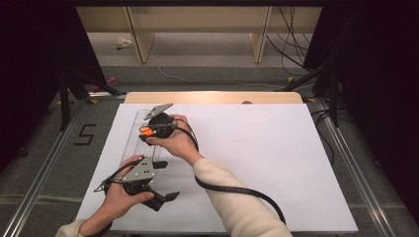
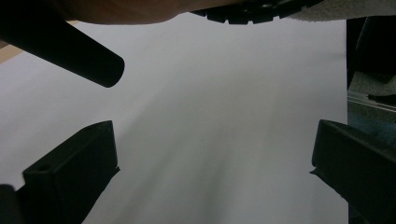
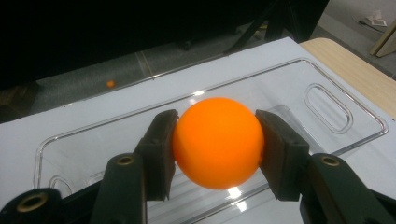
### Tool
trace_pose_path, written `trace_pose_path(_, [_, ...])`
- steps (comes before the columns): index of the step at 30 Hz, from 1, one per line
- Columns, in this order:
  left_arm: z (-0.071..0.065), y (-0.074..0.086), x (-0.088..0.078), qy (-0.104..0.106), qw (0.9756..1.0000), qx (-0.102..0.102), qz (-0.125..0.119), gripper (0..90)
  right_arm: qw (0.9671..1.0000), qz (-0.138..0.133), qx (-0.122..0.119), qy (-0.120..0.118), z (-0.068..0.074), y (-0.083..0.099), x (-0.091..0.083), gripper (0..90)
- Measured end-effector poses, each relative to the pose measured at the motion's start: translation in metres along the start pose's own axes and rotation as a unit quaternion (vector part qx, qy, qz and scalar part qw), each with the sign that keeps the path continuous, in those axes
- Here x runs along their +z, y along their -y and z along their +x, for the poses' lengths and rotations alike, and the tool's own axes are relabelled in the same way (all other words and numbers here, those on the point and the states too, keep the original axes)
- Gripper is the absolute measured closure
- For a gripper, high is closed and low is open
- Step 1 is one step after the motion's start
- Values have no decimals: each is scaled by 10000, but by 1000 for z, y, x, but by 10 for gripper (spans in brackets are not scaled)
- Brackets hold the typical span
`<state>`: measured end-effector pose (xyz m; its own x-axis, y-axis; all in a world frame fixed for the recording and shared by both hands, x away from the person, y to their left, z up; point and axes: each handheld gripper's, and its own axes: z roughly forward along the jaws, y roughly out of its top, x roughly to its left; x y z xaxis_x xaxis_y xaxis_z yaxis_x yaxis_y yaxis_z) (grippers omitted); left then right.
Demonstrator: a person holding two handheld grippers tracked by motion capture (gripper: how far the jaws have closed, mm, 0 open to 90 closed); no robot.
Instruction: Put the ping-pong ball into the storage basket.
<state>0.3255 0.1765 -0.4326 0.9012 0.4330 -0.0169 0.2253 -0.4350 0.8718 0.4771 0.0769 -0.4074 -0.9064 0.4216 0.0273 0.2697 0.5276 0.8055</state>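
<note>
Slipping is the danger: the round orange ball [image 3: 217, 142] could pop out and roll off the desk [image 1: 257, 163] if the squeeze loosens. The left tool [image 1: 165, 196], near the clear tray [image 3: 327, 109], is wide open and holds nothing. The right tool [image 3: 217, 149], above the tray, squeezes the ball between its 2 pads.

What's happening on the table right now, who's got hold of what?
A person works with a gripper in each hand. The right gripper is clamped on an orange ball and holds it above a clear plastic tray at the left side of the white table. The left gripper is nearer the person, jaws wide apart with nothing between them, over the bare tabletop.
</note>
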Motion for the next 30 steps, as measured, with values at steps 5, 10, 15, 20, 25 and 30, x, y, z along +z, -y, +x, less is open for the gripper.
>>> trace_pose_path(5, [0, 0, 0, 2, 10000, -2, 3, 0, 10000, 23, -5, -11, 0, 0, 1, 515])
trace_pose_path(10, [0, 0, 0, 5, 10000, -12, -2, 0, 10000, 28, -11, -18, 1, 0, 3, 515])
trace_pose_path(15, [0, 0, 0, 9, 10000, -4, 2, 0, 10000, 63, -16, -42, 1, 0, 6, 514])
trace_pose_path(20, [0, 0, 0, 8, 10000, -2, 5, 0, 10000, 76, -1, -54, 1, -1, 7, 514])
trace_pose_path(25, [0, 0, 0, 9, 10000, 0, 11, 0, 9999, 96, -5, -62, 2, 0, 9, 514])
trace_pose_path(30, [0, 0, 0, 11, 10000, 3, 12, 0, 9999, 114, -9, -75, 2, 1, 10, 514])
